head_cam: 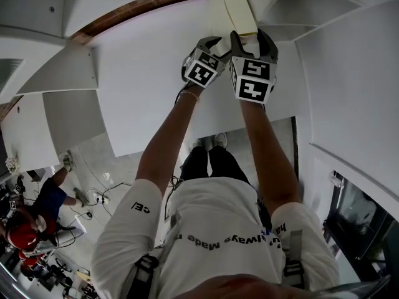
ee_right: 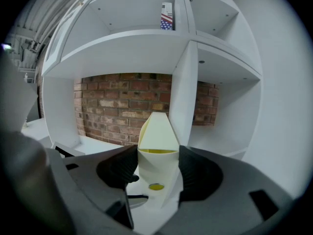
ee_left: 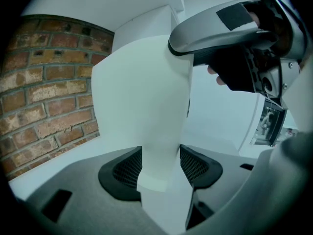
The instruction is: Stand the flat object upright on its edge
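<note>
Up against the white shelf unit, both grippers hold a pale cream flat cardboard box between them, out in front of the person's chest. The left gripper has its jaws clamped on the box. Its dark meshed pads press the two broad faces, so the box rises as a thin slab straight out from between them. The right gripper sits just beside the left one, with the two marker cubes almost touching in the head view. Its jaws stand wide but are closed on the box too, a pad against each side, and the box's narrow end points toward the shelves. In the left gripper view, one jaw of the right gripper reaches across the top of the box. A red brick wall shows through the open back of the shelf unit, and a white upright divider stands just behind the box. A small box printed with stars and stripes stands in a higher compartment. No view shows whether the held box touches a shelf board.
</note>
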### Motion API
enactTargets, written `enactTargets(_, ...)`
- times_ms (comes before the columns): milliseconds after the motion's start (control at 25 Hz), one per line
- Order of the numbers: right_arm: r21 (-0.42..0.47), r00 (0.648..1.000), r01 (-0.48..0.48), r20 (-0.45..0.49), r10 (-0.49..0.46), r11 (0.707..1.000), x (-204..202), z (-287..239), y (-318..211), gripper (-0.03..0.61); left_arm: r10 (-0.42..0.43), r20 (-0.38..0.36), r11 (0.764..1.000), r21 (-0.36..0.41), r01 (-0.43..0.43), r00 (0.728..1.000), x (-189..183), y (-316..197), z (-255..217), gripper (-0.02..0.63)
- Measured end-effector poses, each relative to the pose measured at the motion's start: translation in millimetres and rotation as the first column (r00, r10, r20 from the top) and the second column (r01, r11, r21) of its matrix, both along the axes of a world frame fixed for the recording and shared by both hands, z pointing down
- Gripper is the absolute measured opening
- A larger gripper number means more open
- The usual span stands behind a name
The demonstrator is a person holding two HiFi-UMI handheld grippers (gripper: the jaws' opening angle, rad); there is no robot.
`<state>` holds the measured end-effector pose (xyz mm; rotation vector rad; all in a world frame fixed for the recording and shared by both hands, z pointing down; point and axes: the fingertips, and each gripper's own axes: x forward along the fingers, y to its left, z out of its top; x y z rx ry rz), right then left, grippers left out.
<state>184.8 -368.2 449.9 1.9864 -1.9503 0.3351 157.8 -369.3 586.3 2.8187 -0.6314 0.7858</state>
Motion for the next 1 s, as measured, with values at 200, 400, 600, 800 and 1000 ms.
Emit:
enactTargets(200,0.012,1.000,0.004,-0.010,-0.004,1.000,2,-1,-7,0.259,-0.023,0.040,1.000,0.004,0.023,0.999,1,-8,-1,0.242)
enactTargets(400,0.038,0.999,0.040,-0.030,-0.038,0.998,-1,-3,-8,0.261,-0.038,0.043,0.999,0.027,0.037,0.998,0,-9,-6,0.242)
enactTargets(600,0.076,0.998,0.069,-0.008,-0.069,0.995,2,-14,3,0.264,-0.050,0.032,0.998,0.031,0.049,0.998,-12,-2,-14,0.242)
enactTargets(800,0.072,0.991,0.134,0.007,-0.134,0.988,-5,-13,32,0.262,-0.122,-0.136,0.992,-0.035,0.118,0.983,-39,31,-46,0.179)
enactTargets(1000,0.108,0.961,0.269,0.041,-0.275,0.957,-26,-25,62,0.202,-0.208,-0.294,0.978,-0.051,0.202,0.933,-82,59,-97,0.058)
